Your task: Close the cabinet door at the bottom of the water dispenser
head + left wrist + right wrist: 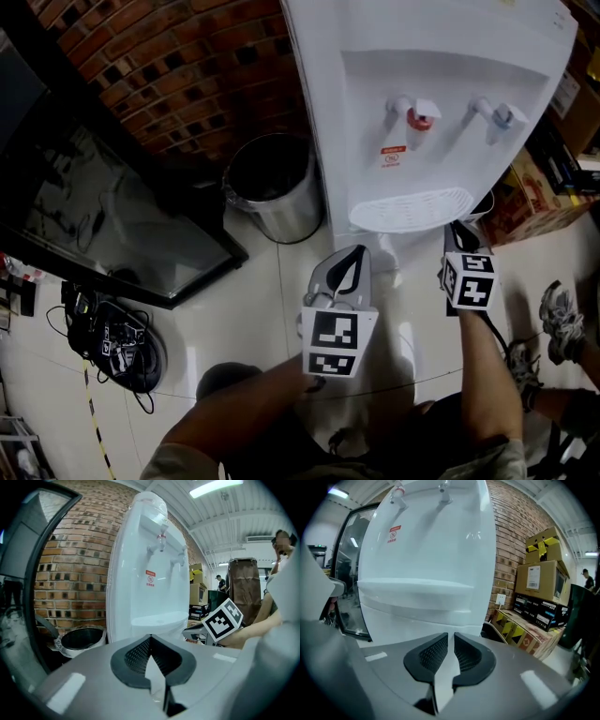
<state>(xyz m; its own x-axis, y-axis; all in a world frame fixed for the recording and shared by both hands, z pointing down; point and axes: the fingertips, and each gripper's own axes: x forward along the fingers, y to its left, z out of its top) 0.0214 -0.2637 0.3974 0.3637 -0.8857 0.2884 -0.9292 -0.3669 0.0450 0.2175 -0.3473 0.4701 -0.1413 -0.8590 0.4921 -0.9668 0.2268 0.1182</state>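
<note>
- The left tool [355, 253] [149, 637] is clenched: its two dark ribbed pads meet at the tips and nothing lies between them.
- The right tool [459, 232] [450, 634] is also drawn together, with only a thin slit between its pads and nothing in it.
- The tall white plastic water dispenser [422, 56] [145, 573] [426, 550] stands straight ahead of both tools, its red and blue taps above its drip tray.
- The white lower cabinet front [417, 620], beneath the tray, fills the view just ahead of the right tool; I cannot make out a door edge or a gap there.
- Neither tool touches the dispenser.
- The right tool's marker cube [222, 619] shows to the right of the left tool, near it.
- A round steel waste bin with a clear liner [272, 187] [82, 639] stands on the pale tiled floor [262, 281], ahead and left of the left tool, beside the dispenser.
- Stacked cardboard boxes [541, 578] sit to the right of the right tool, against the red brick wall [511, 536].
</note>
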